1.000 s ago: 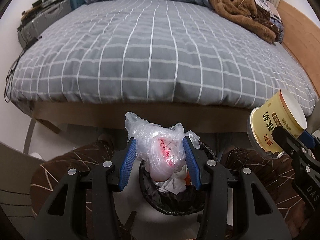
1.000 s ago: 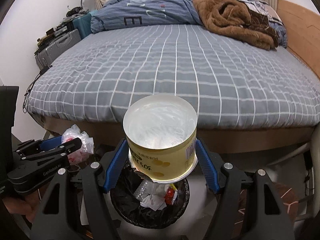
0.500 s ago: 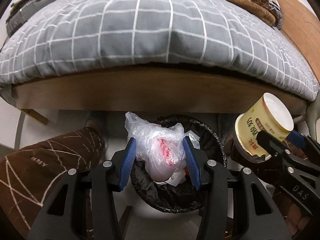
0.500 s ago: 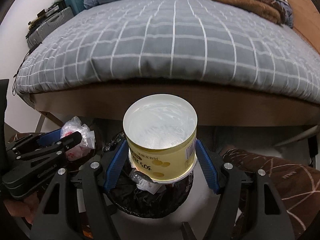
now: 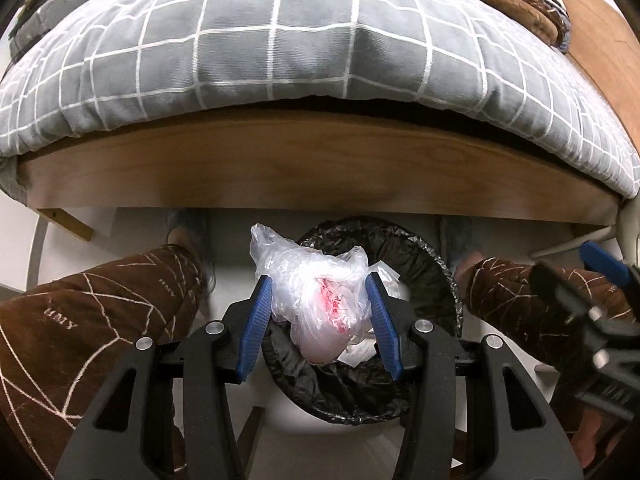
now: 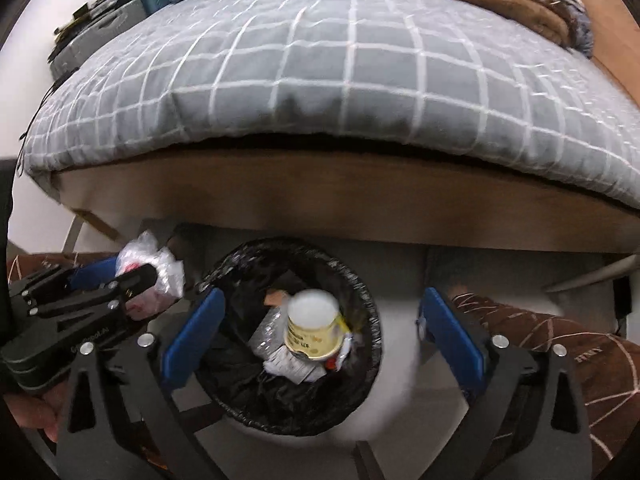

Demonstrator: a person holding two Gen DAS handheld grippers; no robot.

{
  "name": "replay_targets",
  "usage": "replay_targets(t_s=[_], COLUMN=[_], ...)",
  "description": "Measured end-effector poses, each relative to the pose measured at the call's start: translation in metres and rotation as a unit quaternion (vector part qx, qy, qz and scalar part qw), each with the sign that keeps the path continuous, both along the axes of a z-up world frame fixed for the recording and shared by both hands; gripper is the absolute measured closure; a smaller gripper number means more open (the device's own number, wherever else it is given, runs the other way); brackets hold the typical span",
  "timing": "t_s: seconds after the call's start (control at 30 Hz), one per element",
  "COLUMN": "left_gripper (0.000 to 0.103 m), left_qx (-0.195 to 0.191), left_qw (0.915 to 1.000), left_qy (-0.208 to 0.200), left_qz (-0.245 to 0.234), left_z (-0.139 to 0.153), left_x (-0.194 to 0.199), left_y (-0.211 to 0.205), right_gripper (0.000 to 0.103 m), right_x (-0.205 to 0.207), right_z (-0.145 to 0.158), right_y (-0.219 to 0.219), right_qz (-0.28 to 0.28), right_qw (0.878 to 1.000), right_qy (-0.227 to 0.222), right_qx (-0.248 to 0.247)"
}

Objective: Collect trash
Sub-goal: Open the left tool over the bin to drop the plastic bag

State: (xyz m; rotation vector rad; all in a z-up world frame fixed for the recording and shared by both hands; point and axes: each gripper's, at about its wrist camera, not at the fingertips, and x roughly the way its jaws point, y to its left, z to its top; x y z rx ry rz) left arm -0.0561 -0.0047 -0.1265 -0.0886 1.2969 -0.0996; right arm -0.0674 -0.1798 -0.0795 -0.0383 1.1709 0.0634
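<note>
Brown patterned trouser legs are seen at both edges of the left wrist view, the left leg (image 5: 92, 320) at the far left. Next to it, the left tool (image 5: 319, 300) is seen pointed steeply down, its blue pads (image 5: 256, 320) pressed against a crumpled clear plastic bag (image 5: 316, 292) with red print. The bag is held above the near left part of the trash bin (image 5: 416, 256), which is lined with a black bag and stands on the pale floor (image 5: 224, 240) just before the wooden bed frame (image 5: 320, 168). A grey checked duvet (image 5: 304, 40) is draped over the frame. At the far right of that view part of the right tool (image 5: 600, 304) is seen, blurred.

In the right wrist view the left tool (image 6: 132, 280) and its bag (image 6: 156, 260) are noted at the left, beside the bin rim (image 6: 360, 280). At centre, a yellow paper cup (image 6: 312, 330) is seen lying blurred inside the bin among papers and wrappers (image 6: 292, 364), clear of both pads. The right tool (image 6: 320, 332) has just been opening: its jaws are spread wide to either side of the bin, with nothing gripped. The right leg (image 6: 560, 344) is seen at the far right.
</note>
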Motion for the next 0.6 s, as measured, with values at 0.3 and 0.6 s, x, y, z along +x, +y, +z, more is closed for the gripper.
replay_targets(t_s=[0.3, 0.6], left_gripper=[0.055, 0.054], left_qx=[-0.007, -0.019], left_qw=[0.9994, 0.999], left_qy=[0.004, 0.008], left_qz=[-0.034, -0.04], left_z=[-0.008, -0.006], left_x=[-0.003, -0.008], left_y=[-0.029, -0.038], right_gripper=[0.007, 0.007], right_x=[-0.002, -0.004], right_z=[0.0, 0.0], right_y=[-0.036, -0.043], right_qz=[-0.047, -0.062], right_qw=[0.999, 0.998], right_qy=[0.006, -0.003], right_qx=[0.015, -0.005])
